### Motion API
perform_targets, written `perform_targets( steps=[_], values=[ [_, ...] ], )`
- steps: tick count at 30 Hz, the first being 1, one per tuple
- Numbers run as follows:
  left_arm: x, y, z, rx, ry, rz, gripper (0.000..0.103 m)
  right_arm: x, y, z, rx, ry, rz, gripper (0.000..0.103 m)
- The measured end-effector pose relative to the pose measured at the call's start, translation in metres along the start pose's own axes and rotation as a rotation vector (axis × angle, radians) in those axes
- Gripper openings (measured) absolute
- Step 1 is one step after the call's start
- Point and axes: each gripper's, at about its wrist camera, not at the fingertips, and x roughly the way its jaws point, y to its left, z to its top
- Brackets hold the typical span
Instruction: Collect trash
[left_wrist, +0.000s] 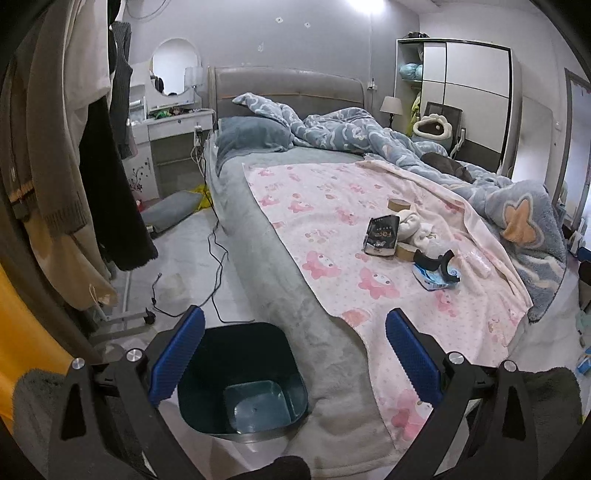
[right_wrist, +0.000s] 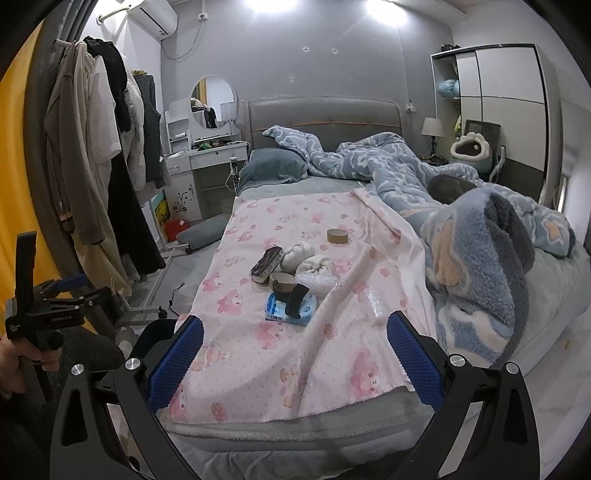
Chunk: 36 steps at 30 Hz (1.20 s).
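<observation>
A bed (right_wrist: 554, 280) is carrying a pink blanket (right_wrist: 258, 354) spread toward its foot edge. A dark bin (left_wrist: 207, 406) is standing on the floor against the bed's left side, near the foot corner. Trash is lying clustered mid-blanket: a black packet (right_wrist: 266, 265), white crumpled wads (right_wrist: 306, 258), a blue wrapper (right_wrist: 277, 308) and two tape rolls (right_wrist: 337, 236). The left gripper (left_wrist: 294, 354) and right gripper (right_wrist: 294, 356) are both hovering with fingers spread wide, holding nothing.
</observation>
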Motion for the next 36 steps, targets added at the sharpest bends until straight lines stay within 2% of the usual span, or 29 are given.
perform_targets(
  steps=[36],
  values=[
    [0.013,0.004,-0.018,0.020,0.012,0.009,0.100,0.011,0.005,-0.013,-0.025,0.042,-0.014,0.100]
  ],
)
